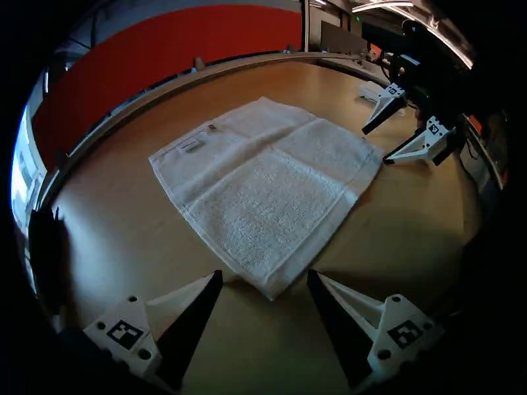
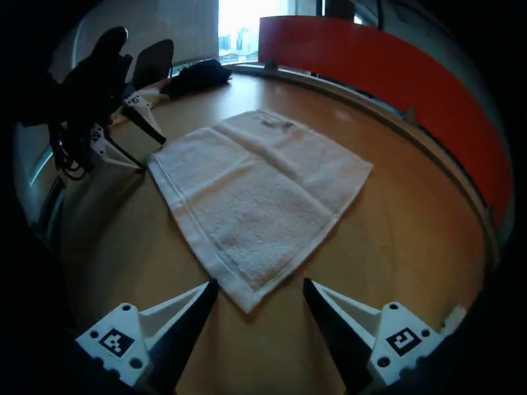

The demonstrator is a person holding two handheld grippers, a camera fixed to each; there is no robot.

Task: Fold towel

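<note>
A: Where's the towel?

B: White terry towel (image 1: 263, 191) lies flat on the light brown wooden table (image 1: 408, 237), roughly mid-table. Small label (image 1: 191, 145) is sewn near the edge toward the red wall panel (image 1: 165, 46).

A: Left gripper?

B: Left gripper (image 1: 263, 273) hangs low over the table, fingers spread wide and gripping nothing. The towel's near corner points into the gap between them (can't tell if it touches either finger).

A: Right?

B: Same picture in the right gripper view: right gripper (image 2: 260, 282) has its fingers parted, nothing held, and another corner of the towel (image 2: 257, 197) lies between the tips.

A: Do they see each other?

B: Yes. Right gripper (image 1: 375, 146) sits just beside the towel's far corner in the left gripper view, fingers apart. Left gripper (image 2: 153, 156) shows the same way in the right gripper view, at the opposite corner. They face each other across the towel.

A: Background?

B: Dark chairs (image 2: 155, 59) and a dark bag (image 2: 197, 72) at the table (image 2: 408, 224) edge, below a bright window (image 2: 240, 33).
</note>
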